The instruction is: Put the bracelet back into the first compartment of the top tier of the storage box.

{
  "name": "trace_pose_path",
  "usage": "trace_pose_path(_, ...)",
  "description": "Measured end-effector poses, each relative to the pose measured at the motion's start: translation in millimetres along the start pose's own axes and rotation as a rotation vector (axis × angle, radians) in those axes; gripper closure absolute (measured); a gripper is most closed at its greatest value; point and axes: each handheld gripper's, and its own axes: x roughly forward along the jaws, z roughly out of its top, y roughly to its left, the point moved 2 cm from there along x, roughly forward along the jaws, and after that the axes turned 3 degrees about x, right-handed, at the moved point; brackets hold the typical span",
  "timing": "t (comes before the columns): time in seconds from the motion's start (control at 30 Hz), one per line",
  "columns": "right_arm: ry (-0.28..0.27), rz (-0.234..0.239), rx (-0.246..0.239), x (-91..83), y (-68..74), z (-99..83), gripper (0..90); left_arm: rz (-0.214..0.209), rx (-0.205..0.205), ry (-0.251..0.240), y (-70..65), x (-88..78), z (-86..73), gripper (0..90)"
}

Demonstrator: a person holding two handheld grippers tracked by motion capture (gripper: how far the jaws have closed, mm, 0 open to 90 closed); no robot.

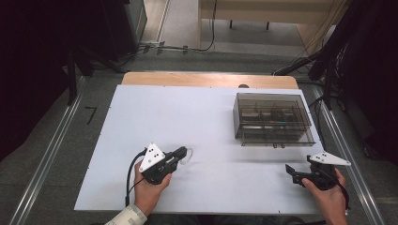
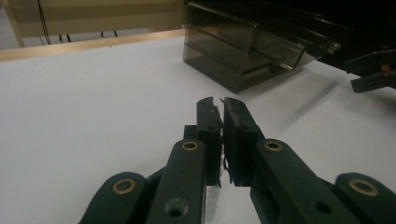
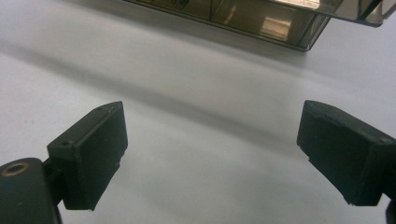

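White table (image 1: 141, 122) carries a smoky clear plastic organizer box (image 1: 273, 119)

One camera sits high above your side and looks down on the whole white table (image 1: 187, 122). The camera on your left gripper (image 2: 221, 103) sits low and looks across at the smoky clear box (image 2: 243, 51). The camera on your right gripper (image 3: 212, 140) looks down, very close to the table. All three see that box.
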Motion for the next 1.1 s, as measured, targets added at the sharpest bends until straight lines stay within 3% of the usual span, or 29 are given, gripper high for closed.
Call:
trace_pose_path(0.53, 0.000, -0.001, 0.003, -0.2, -0.7, -0.4, 6.9, -0.030, -0.044, -0.087, -11.9, 25.0, 15.2, 86.7)
trace_pose_path(1.1, 0.003, 0.002, 0.007, -0.5, -1.1, -0.6, 6.9, -0.041, -0.037, -0.125, -21.9, 54.2, 23.9, 86.7)
